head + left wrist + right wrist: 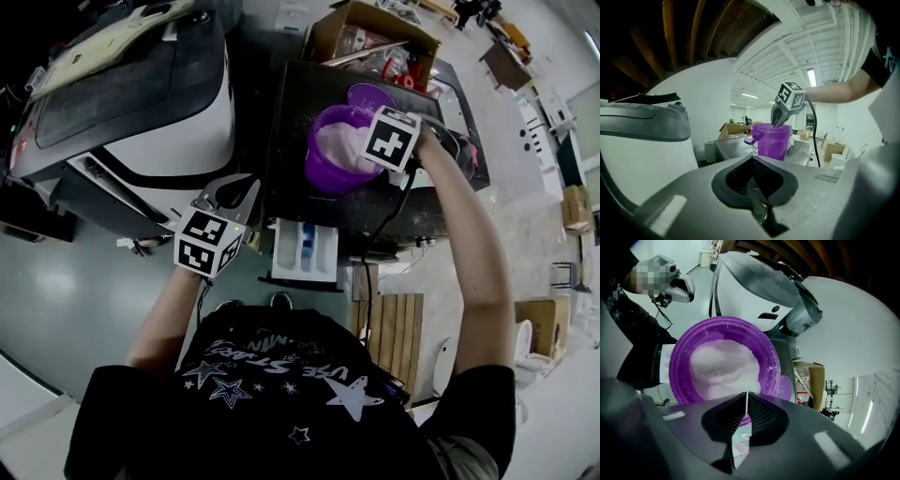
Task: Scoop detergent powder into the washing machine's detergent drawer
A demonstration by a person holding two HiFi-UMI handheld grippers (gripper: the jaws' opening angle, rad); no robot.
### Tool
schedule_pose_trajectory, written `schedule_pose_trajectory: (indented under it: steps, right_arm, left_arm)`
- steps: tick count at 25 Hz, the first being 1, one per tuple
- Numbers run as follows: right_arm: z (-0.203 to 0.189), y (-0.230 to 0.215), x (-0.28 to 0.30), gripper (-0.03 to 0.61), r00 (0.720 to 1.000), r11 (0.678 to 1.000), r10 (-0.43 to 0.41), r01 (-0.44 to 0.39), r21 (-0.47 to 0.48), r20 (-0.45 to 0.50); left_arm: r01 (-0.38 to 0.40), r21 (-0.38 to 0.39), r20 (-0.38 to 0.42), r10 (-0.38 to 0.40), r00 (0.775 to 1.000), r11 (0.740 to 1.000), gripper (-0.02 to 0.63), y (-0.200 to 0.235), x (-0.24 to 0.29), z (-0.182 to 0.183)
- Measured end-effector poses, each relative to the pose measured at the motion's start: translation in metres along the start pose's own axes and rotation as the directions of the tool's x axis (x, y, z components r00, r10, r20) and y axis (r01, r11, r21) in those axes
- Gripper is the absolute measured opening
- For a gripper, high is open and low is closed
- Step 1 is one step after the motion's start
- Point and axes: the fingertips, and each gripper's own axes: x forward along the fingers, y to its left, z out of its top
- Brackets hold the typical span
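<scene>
A purple bucket [326, 176] of white detergent powder [339, 142] stands on the dark washer top [291, 112]. My right gripper [375, 150] hangs over the bucket's right rim. In the right gripper view it [746, 411] is shut on a thin white scoop handle [747, 401], seen edge-on and reaching down into the powder [724, 364]. The scoop's bowl is hidden. The white detergent drawer [305, 251] stands pulled out below the washer's front. My left gripper [232, 192] hovers left of the drawer, shut and holding nothing; its view shows the bucket [771, 143] ahead.
A second washer [141, 103], white with a dark lid, stands at the left. The bucket's purple lid [370, 96] lies behind the bucket. A cardboard box [375, 37] sits at the back. A wooden pallet [394, 328] lies on the floor near my right side.
</scene>
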Motion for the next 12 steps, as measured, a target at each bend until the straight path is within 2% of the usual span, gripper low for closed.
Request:
schedule_pose_trajectory:
  steps: [5, 9, 12]
  right_arm:
    - [-0.008, -0.002, 0.001, 0.037, 0.993, 0.998, 0.018, -0.024, -0.051, -0.119]
    - [-0.005, 0.016, 0.004, 0.037, 0.984, 0.988, 0.139, -0.146, -0.057, -0.115]
    - [-0.006, 0.022, 0.002, 0.037, 0.974, 0.979, 0.187, -0.195, -0.056, -0.125]
  left_arm:
    - [-0.042, -0.013, 0.0, 0.042, 0.999, 0.999, 0.002, 0.003, -0.007, -0.003]
    - [-0.058, -0.019, 0.001, 0.058, 0.998, 0.998, 0.002, 0.002, -0.009, -0.004]
    - [-0.062, -0.018, 0.002, 0.062, 0.998, 0.998, 0.002, -0.002, -0.011, -0.004]
